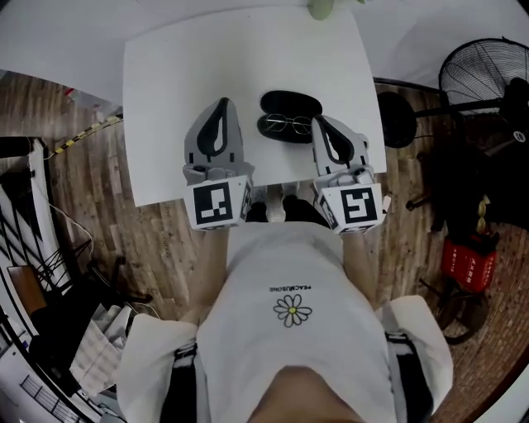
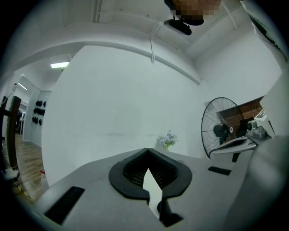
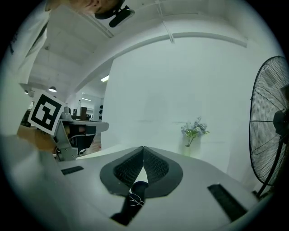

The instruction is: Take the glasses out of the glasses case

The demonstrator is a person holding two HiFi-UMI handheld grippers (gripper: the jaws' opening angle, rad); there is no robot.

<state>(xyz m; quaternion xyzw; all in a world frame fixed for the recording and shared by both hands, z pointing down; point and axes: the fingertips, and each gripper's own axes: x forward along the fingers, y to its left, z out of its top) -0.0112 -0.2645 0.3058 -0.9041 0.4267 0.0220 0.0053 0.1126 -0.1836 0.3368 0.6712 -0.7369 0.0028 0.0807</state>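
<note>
On the white table (image 1: pixel 165 83) lies a black glasses case (image 1: pixel 289 106), open, with thin-rimmed glasses (image 1: pixel 287 125) resting in its near half. My left gripper (image 1: pixel 221 103) hovers left of the case, apart from it, jaws shut and empty. My right gripper (image 1: pixel 317 121) is at the case's right end, jaws shut on nothing; touch cannot be judged. In the right gripper view the jaw tips of the right gripper (image 3: pixel 143 148) meet, and the case with the glasses (image 3: pixel 134 199) shows below through the gap. In the left gripper view the left gripper (image 2: pixel 147 151) has its tips together too.
A small vase of flowers (image 1: pixel 322 7) stands at the table's far edge. A standing fan (image 1: pixel 488 74) and a red object (image 1: pixel 467 260) are on the wooden floor to the right. The table's near edge lies just under the grippers' marker cubes.
</note>
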